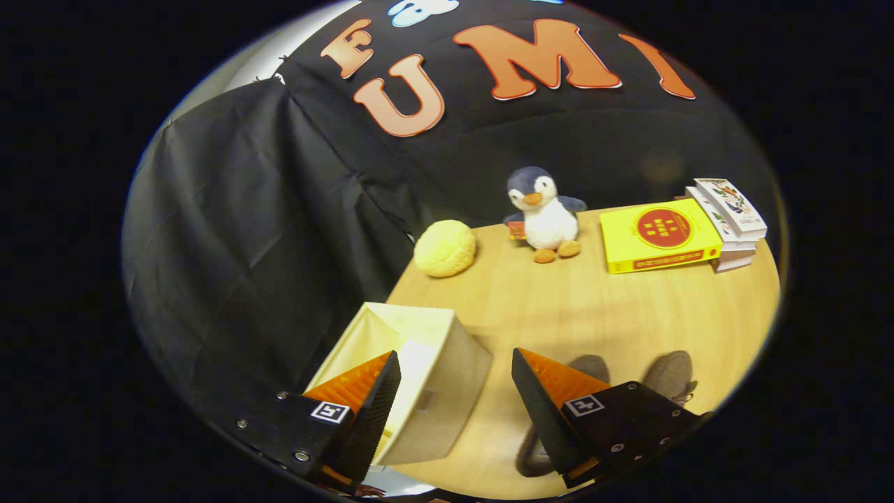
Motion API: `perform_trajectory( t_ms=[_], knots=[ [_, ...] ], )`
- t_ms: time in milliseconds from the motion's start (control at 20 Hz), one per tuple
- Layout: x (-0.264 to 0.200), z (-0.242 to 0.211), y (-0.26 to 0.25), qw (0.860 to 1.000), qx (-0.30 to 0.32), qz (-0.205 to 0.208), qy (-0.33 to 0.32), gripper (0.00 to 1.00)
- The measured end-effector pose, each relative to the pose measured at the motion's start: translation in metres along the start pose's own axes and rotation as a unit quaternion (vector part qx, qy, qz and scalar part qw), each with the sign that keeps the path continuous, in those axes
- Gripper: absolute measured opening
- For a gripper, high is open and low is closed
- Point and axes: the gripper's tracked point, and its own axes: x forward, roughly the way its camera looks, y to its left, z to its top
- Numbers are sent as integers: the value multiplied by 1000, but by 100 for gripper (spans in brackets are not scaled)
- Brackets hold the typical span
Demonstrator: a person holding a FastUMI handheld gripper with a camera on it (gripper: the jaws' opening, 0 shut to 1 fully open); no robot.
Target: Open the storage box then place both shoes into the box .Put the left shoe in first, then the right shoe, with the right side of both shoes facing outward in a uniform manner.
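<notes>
the gripper (454,391) hangs above the wooden table (559,307) with its two fingers spread wide apart and nothing between them but the box corner and bare table below; they grip nothing. the storage box (426,377), a cream fabric cube, sits under and just ahead of the left finger, which covers part of its near side. its top looks open, with a pale inner wall showing, though the inside is mostly hidden from this angle. a small tab or handle on its facing side is hard to make out.

two dark grey shoes lie by the right finger. one shoe (672,374) shows beyond that finger, its lower part cut off by the gripper body. the other shoe (534,454) is largely hidden behind the finger, with only bits of it visible, so which is left and which is right cannot be told.

well beyond the fingers stand a round yellow plush ball (445,248), a penguin toy (547,216) and a yellow book (656,236) leaning by a stack of books (733,223). the yellow cover carries a red disc with print too small to read. a small red tag beside the penguin is also unreadable.
</notes>
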Motion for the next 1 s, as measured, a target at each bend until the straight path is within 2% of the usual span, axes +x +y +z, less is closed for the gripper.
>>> perform_trajectory(
  t_ms=[150,450,750,1000],
  knots=[
    [-11,-34,-53,998,-2,-52,20,96],
    [-6,-85,-90,995,6,-72,70,94],
    [9,-124,-110,990,-24,-91,103,81],
    [28,-140,-138,984,-23,-136,109,68]
  ],
)
